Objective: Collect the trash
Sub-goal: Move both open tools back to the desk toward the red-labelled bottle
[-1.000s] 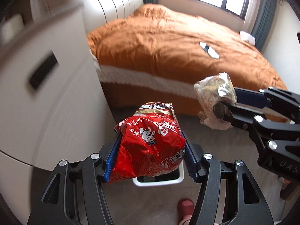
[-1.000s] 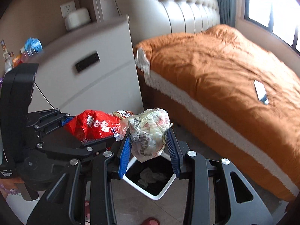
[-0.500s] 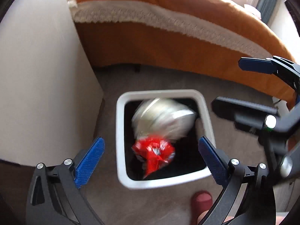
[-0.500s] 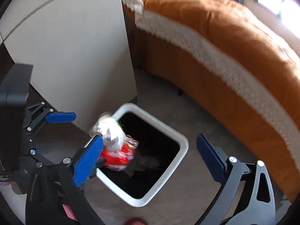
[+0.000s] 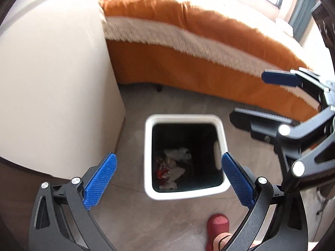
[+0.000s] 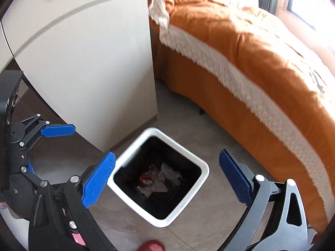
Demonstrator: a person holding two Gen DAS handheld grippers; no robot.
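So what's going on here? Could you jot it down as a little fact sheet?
place: bedroom floor between a bed and a white cabinet
bin: white bin, open top, standing upright
in the bin: red wrapper and crumpled paper
left gripper: open, empty, above the bin
right gripper: open, empty, above the bin

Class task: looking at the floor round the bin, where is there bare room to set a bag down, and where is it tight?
Bare floor lies between the trash bin, the bed and the white cabinet. Tight: beside the cabinet, and near the red slipper.
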